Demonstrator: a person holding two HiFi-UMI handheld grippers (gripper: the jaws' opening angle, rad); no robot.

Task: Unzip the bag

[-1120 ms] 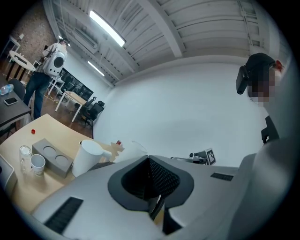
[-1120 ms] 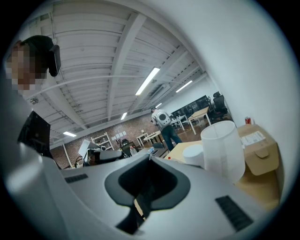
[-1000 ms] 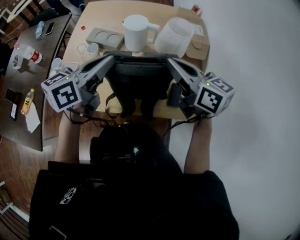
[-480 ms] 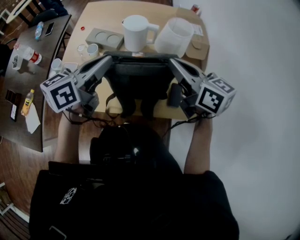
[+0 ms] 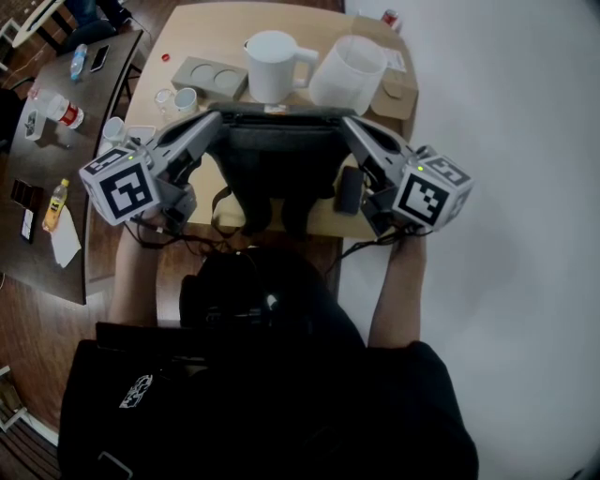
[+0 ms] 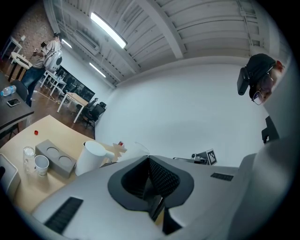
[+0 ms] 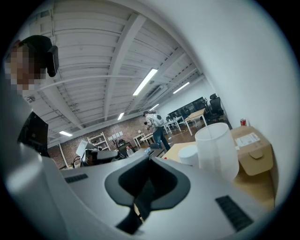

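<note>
I hold the left hand-held gripper (image 5: 217, 114) and right hand-held gripper (image 5: 343, 119), both pinched shut, equally near opposite ends of the dark bag (image 5: 277, 155), whose long axis runs parallel to the tabletop's (image 5: 206, 28) far edge.

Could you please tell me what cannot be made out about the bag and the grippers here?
How far the bag is zipped: head view, too dark and small; left gripper and right gripper cover its top corners.
What the shut jaws pinch, if anything: both gripper views, each gripper's own body hides the bag.
</note>
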